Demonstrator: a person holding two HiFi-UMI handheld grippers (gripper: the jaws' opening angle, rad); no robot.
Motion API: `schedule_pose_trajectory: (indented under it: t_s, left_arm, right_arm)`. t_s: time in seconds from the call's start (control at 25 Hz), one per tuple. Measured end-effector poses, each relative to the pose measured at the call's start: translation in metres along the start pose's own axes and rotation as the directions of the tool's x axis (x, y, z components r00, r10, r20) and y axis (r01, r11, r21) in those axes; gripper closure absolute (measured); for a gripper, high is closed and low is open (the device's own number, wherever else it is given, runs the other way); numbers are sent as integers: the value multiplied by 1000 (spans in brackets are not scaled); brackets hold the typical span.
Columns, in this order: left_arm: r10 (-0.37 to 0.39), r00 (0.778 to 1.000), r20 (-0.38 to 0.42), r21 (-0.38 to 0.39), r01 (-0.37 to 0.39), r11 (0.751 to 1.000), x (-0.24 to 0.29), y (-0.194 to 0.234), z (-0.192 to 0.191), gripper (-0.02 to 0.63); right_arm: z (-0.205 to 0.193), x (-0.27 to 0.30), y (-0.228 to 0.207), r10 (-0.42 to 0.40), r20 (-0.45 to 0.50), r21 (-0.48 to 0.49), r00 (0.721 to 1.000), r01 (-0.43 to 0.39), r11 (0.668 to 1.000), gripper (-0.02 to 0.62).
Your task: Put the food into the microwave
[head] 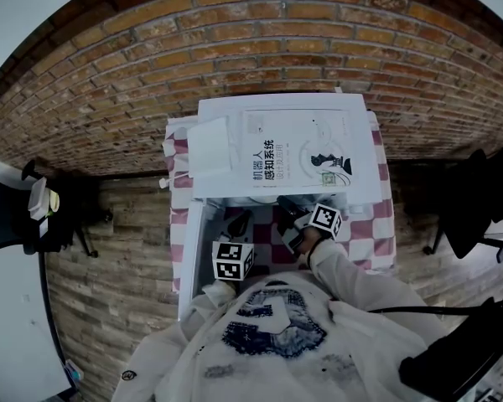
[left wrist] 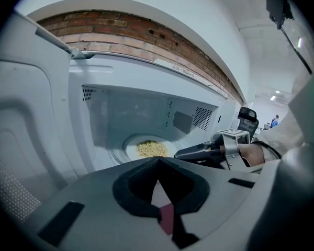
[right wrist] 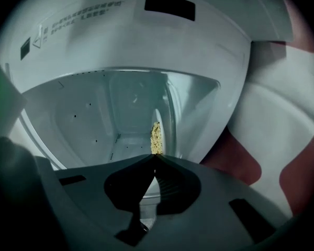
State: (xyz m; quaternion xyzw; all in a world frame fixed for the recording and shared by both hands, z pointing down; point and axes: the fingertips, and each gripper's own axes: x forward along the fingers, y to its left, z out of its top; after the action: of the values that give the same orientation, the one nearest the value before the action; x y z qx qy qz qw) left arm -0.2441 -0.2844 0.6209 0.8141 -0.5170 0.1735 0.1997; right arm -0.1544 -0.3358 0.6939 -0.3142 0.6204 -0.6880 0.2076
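Hand-held grippers, two. We list the right hand-held gripper (right wrist: 156, 157) first: it is rolled onto its side, its jaws are closed tip to tip, and it is clamped on the near rim of the plate (left wrist: 131, 148), which it sees edge-on in line with the seam of its jaws. The left hand-held gripper (left wrist: 158, 160) is clenched with nothing between its jaws. It is held level outside the opening and aimed into the cavity.

Plate, one. It is round, so we record no long axis. It lies flat on the cavity floor, toward the back.

Food (left wrist: 152, 148), one yellow heap in the middle of the plate, inside the microwave (left wrist: 136, 114).

Microwave, one, white. Its opening faces the person, and its door (left wrist: 26, 114), one, is swung wide to the person's left.

Hands in view, one (left wrist: 251, 153). It is the right hand, reaching forward behind its gripper. Both white sleeves extend toward the opening, the right one further.

On the microwave's top we count one book (head: 298, 153) and, beside it to the left, one white box (head: 210, 146).

Desk (head: 384, 224), one, under a red-and-white checked cloth, set against a brick wall (head: 260, 40).

Black chairs, two, one at the left (head: 17, 216) and one at the right (head: 474, 208), both well apart from the desk.
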Motion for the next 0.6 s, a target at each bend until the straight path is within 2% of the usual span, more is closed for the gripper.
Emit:
schedule_pose_trajectory:
  t_s: [0.6]
  left_arm:
    - [1, 1000, 1, 2, -1, 1000, 0, 0, 1, 598]
  right_arm:
    - [4, 4, 1, -1, 19, -1, 1000, 1, 1000, 580]
